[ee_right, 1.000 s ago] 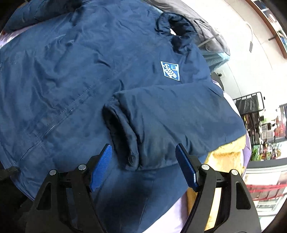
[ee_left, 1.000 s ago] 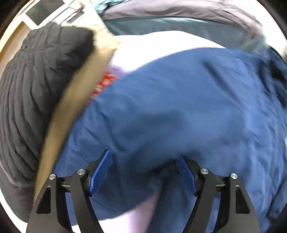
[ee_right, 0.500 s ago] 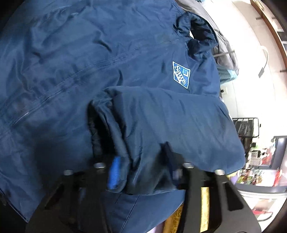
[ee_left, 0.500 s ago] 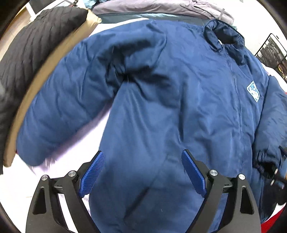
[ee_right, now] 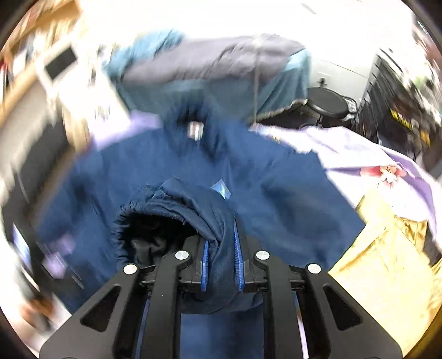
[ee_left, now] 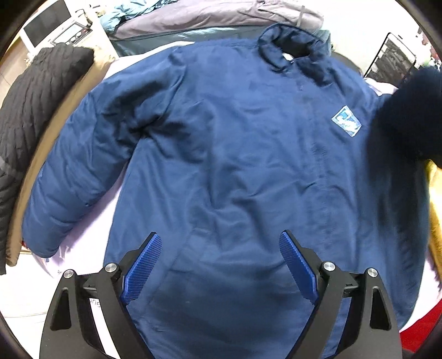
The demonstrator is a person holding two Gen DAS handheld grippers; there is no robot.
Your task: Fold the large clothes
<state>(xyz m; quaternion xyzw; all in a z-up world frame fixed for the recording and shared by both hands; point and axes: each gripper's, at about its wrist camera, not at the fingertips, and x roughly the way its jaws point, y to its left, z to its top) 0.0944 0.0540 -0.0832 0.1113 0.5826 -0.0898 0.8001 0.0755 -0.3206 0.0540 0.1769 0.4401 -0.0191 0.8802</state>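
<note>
A large navy blue jacket lies front-up on a pale lilac sheet, collar at the far side, a light blue chest badge on the right. Its left sleeve is spread out to the left. My left gripper is open and empty above the jacket's lower hem. My right gripper is shut on the cuff of the jacket's other sleeve and holds it lifted above the jacket body. That raised sleeve shows as a dark blur at the right of the left wrist view.
A black quilted coat on a tan garment lies at the left. Grey and teal clothes are piled at the back. A yellow fabric lies at the right, with a flowered lilac sheet beyond it.
My right gripper closed on the sleeve cuff and lifted it off the jacket, swinging upward. My left gripper let go of the left sleeve, pulled back and now hangs open over the hem.
</note>
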